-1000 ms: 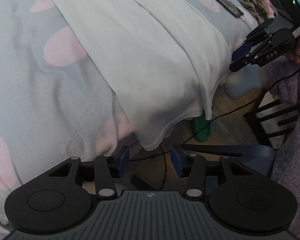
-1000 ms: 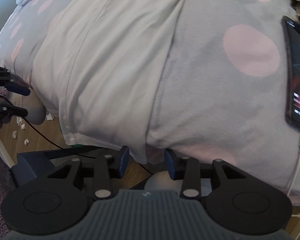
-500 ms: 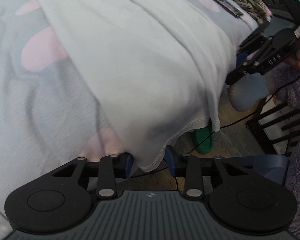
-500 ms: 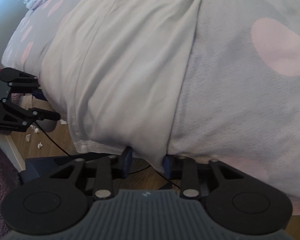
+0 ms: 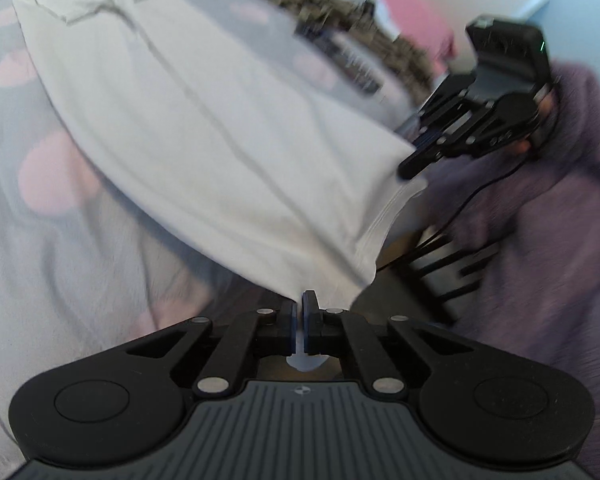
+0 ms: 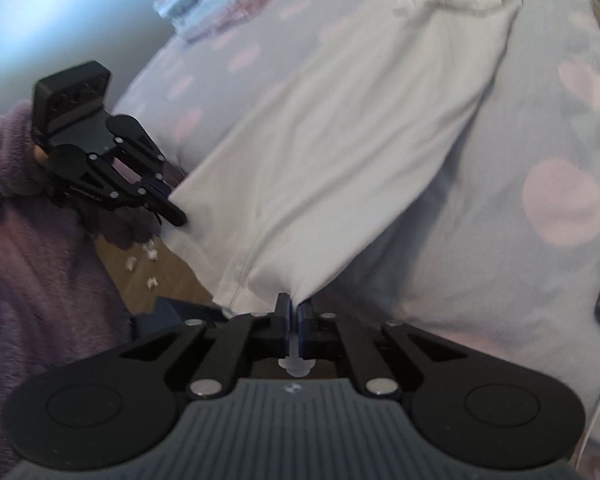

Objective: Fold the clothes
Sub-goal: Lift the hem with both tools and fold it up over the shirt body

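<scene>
Pink-spotted grey bedspread (image 5: 60, 240) carries a white garment (image 5: 220, 140); left gripper (image 5: 300, 312) and right gripper (image 6: 293, 312) each pinch its hem.

Soft, even daylight fills both views, brightest on the pale wall (image 6: 40, 12) at the upper left of the right wrist view. Both pictures are smeared by motion blur: the white garment (image 5: 204, 128), the spotted blanket (image 6: 540, 160) and the purple sleeve (image 5: 560, 200) lack crisp edges. Fisheye bending curves everything near the dark rounded corners. Shadows stay faint.
</scene>
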Tool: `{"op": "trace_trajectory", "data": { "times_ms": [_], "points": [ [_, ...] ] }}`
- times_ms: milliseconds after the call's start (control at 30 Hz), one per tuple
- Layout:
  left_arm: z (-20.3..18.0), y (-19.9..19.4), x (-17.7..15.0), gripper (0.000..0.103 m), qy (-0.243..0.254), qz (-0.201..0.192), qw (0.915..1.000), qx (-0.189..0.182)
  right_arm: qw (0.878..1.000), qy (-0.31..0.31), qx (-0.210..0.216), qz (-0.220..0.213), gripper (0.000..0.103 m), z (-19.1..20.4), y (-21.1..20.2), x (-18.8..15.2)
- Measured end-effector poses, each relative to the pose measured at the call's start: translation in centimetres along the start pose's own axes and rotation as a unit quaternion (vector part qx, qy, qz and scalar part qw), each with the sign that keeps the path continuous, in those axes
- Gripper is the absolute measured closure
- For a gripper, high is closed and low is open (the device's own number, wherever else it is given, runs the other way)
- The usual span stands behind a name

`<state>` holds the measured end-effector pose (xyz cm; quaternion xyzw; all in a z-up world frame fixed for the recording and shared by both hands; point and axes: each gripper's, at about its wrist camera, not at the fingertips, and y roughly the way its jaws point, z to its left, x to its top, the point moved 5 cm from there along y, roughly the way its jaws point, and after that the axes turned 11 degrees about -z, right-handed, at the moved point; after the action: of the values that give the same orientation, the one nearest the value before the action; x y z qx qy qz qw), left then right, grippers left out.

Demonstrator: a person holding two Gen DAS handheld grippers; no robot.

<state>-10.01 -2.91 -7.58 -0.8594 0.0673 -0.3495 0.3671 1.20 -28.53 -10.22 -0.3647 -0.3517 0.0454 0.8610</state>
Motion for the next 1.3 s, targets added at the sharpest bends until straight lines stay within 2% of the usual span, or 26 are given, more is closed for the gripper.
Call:
{"op": "trace_trajectory", "data": {
  "times_ms": [133,267,400,567,700,833,1000,1167,1300],
  "points": [
    [0.1,-3.1,2.8,0.102,-0.021,-0.048,0.9986,-0.009,0.998,0.002,0.015,-0.066,0.099,0.7,-3.1,3.2],
    [1.6,-5.7,5.5,0.103,-0.046,-0.102,0.9937,-0.004,0.989,0.03,0.019,-0.141,0.099,-0.1,-5.4,6.9],
    [4.3,-7.3,8.8,0.103,-0.081,-0.139,0.9868,0.021,0.984,0.048,-0.002,-0.17,0.099,-0.9,-5.1,10.7],
    [8.7,-6.6,13.3,0.103,-0.111,-0.156,0.9792,0.066,0.983,0.041,-0.045,-0.171,0.099,-3.3,-3.2,15.1],
    [12.7,-4.5,15.5,0.103,-0.148,-0.152,0.973,0.091,0.978,0.097,-0.101,-0.154,0.099,-7.8,-0.6,16.8],
    [16.2,-2.0,16.8,0.103,-0.176,-0.145,0.9674,0.11,0.971,0.139,-0.133,-0.144,0.099,-11.5,2.2,17.5],
    [19.5,0.5,17.7,0.103,-0.209,-0.142,0.9597,0.124,0.963,0.178,-0.152,-0.137,0.099,-15.0,5.1,18.5],
    [22.4,2.2,18.1,0.103,-0.24,-0.136,0.9512,0.138,0.96,0.193,-0.16,-0.124,0.099,-17.6,7.1,19.4],
    [23.5,3.1,18.0,0.103,-0.261,-0.124,0.9457,0.149,0.955,0.218,-0.159,-0.119,0.097,-18.8,7.8,19.4]
  ]
}}
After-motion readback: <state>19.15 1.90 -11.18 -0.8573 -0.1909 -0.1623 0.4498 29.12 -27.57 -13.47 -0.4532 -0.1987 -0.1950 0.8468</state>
